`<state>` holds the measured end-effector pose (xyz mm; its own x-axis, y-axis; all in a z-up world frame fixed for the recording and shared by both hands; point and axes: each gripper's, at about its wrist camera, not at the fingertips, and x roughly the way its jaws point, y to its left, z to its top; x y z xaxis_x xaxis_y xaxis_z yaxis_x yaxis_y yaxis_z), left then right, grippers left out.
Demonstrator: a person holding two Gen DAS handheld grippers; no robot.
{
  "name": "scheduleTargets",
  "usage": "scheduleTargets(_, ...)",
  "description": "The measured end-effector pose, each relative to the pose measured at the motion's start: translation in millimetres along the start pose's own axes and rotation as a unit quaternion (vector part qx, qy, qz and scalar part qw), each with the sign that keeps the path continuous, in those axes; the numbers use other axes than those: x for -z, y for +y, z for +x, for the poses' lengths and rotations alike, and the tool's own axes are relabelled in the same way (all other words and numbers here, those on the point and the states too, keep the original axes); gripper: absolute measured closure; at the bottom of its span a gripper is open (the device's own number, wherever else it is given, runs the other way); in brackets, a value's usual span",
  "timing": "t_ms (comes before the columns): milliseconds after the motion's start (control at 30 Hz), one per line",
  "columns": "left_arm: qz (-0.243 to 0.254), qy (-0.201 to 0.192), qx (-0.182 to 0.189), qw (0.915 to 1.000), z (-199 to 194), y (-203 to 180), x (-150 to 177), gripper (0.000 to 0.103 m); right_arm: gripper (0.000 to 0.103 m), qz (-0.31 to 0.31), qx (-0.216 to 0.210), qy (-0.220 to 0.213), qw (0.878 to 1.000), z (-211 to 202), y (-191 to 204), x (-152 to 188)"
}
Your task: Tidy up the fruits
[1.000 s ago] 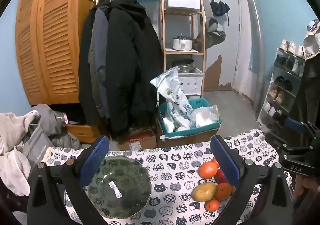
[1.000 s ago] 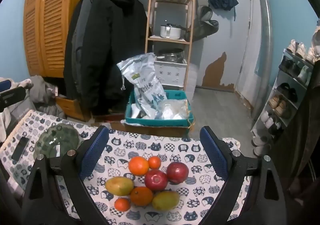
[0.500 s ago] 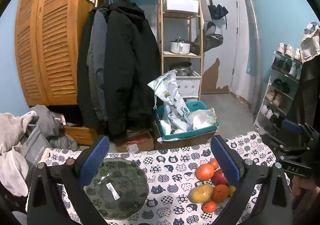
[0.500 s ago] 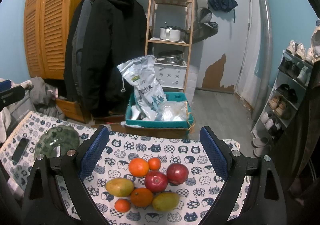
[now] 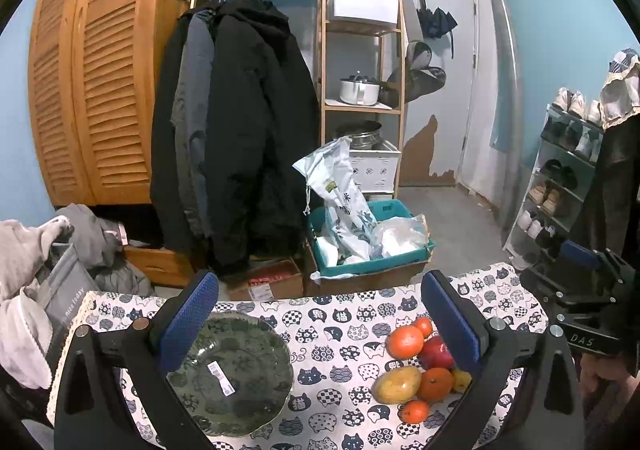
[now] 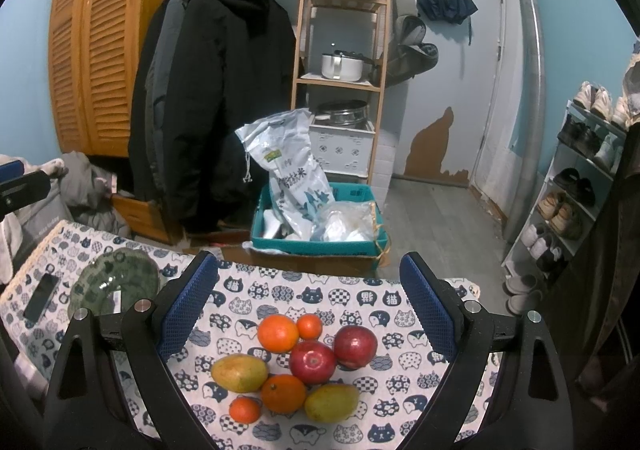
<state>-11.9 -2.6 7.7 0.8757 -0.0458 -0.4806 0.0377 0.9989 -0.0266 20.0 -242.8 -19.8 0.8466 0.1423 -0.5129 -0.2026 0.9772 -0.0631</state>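
Hovering above the table, the left gripper [image 5: 320, 318] holds its blue-padded jaws spread wide with nothing between them, and under its left finger [image 5: 188, 320] sits the green glass bowl [image 5: 236, 370], empty but for a white barcode sticker [image 5: 220, 373] on its inside. The bowl rests on the cat-print tablecloth [image 5: 344, 326], well apart from the fruit to its right. Over in the right wrist view, a dark phone [image 6: 41, 297] lies flat near the cloth's left edge, just beside the same bowl [image 6: 116, 286]. Moving right, the right gripper [image 6: 308, 302] hangs over the fruit pile, jaws wide open too, gripping nothing. Between its fingers the fruit sits bunched on the cloth: a yellow-green mango [image 6: 239, 373] at the left, a small tangerine [image 6: 244, 409] below it, a large orange [image 6: 277, 333] at the top with a smaller tangerine [image 6: 309, 326] touching its right side. In the middle, a red apple [image 6: 312, 362] presses against a second red apple [image 6: 355, 342] to its right, with another orange [image 6: 283, 393] just below and a second mango [image 6: 331, 402] at the lower right. All eight pieces are on the table, none in the bowl. From the left wrist view the same cluster [image 5: 420, 366] lies partly behind the right finger [image 5: 452, 322], and at the far right edge the other gripper's black body [image 5: 580, 290] is in sight with a hand [image 5: 600, 382] beneath it. Beyond the table stands a teal crate [image 6: 316, 242] with a white printed bag [image 6: 292, 174] standing in it.
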Motion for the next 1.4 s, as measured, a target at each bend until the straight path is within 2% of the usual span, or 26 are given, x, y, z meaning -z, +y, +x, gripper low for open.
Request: scheduleTargets(1400, -0.003, 0.003, 0.003, 1.0, -0.8, -4.4, 0.4, 0.001, 0.012, -0.001, 0.0, -0.001, 1.0, -0.9, 0.7, -0.7)
